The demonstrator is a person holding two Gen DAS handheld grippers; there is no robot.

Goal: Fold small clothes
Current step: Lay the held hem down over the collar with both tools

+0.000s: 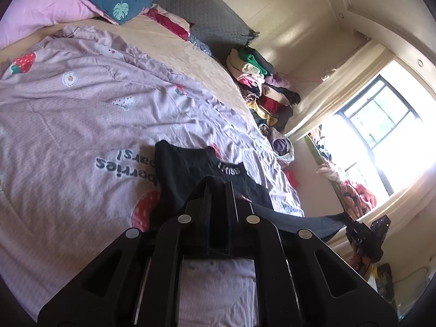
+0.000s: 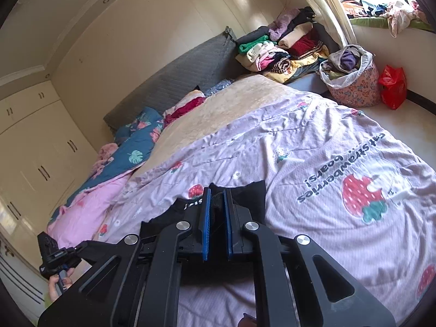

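A small black garment [image 1: 190, 174] with white lettering on its band hangs stretched above the lilac strawberry bedspread [image 1: 81, 125]. My left gripper [image 1: 220, 188] is shut on one edge of it. My right gripper [image 2: 217, 194] is shut on the other edge, with black cloth pinched between its blue pads [image 2: 207, 218]. The garment [image 2: 253, 199] spreads on both sides of the right gripper. The right gripper shows in the left wrist view [image 1: 362, 234] at the lower right, and the left gripper shows in the right wrist view [image 2: 54, 256] at the lower left.
A pile of folded clothes [image 2: 288, 46] and a floral basket [image 2: 354, 81] with laundry stand at the bed's far side, beside a red bag [image 2: 392, 87]. Pink and teal quilts [image 2: 122, 158] lie by the grey headboard [image 2: 177, 73]. A window sill [image 1: 354, 193] holds more clothes.
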